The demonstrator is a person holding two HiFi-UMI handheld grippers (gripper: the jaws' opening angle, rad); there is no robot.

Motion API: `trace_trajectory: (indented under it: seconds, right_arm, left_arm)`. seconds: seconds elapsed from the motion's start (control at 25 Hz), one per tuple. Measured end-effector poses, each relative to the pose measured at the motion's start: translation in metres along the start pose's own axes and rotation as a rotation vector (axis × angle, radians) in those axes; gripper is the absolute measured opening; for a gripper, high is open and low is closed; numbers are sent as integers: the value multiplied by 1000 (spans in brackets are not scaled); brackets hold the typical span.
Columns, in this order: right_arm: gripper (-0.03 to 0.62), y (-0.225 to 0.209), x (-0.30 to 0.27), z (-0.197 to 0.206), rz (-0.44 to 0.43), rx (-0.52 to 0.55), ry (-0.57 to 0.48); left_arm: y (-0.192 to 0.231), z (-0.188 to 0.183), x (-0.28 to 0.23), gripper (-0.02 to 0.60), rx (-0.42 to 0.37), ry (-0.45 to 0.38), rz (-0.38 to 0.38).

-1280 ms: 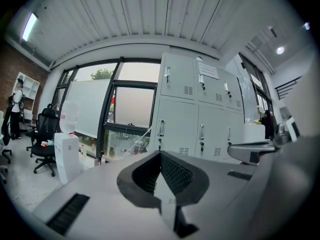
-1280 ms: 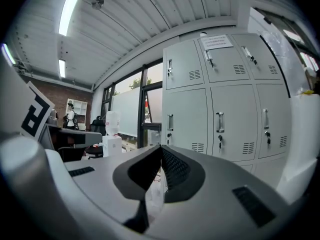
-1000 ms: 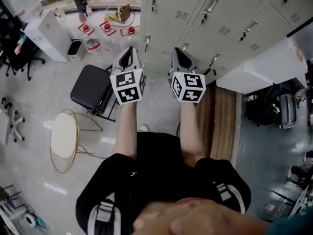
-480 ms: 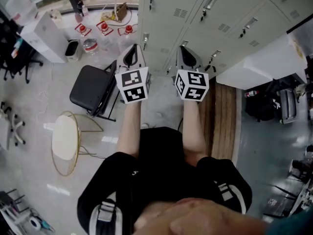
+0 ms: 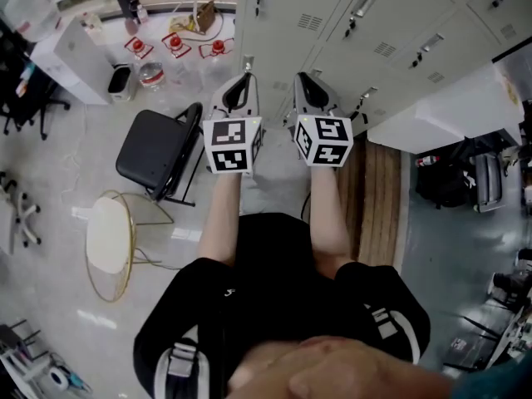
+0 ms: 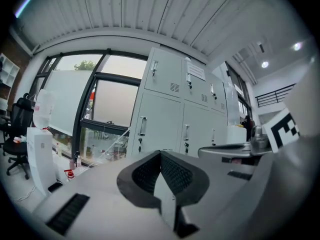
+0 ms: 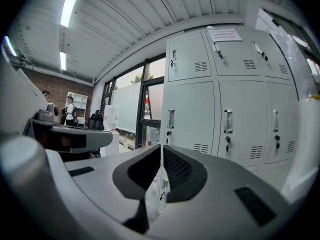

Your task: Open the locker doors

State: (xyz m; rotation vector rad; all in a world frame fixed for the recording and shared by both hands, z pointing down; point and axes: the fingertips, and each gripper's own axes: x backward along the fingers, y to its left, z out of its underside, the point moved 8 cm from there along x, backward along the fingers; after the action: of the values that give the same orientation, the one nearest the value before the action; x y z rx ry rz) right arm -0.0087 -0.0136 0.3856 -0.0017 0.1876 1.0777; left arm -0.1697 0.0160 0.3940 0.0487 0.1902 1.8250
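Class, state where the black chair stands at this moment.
In the head view, the black chair stands on the floor just left of the left gripper, above the round white table in the picture.

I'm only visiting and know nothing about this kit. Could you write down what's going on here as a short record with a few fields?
Place: room with grey lockers, a black chair and a round white stool
Left tool: jaws together, nothing held, pointing at the lockers
Right tool: jaws together, nothing held, pointing at the lockers
Locker doors: every visible one closed
Contact: neither tool touches a door
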Motion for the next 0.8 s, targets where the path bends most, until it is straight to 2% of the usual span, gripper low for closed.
trace_trajectory:
  seconds: [0.2, 0.36, 0.56, 0.8]
  right_arm:
    - [20, -4, -28, -2, -11, -5, -7]
    - [20, -2, -50, 5, -35, 40, 13]
    - [20, -5, -90, 10, -24, 96, 23]
    - [33, 4, -141, 16, -88, 137, 60]
  left_arm:
    - [15, -1, -22, 9, -11, 6, -5]
    - [30, 8, -39, 9, 4, 16, -21]
    - [44, 17, -70, 9, 3, 49, -13]
    - [78, 22, -104, 9, 12, 69, -27]
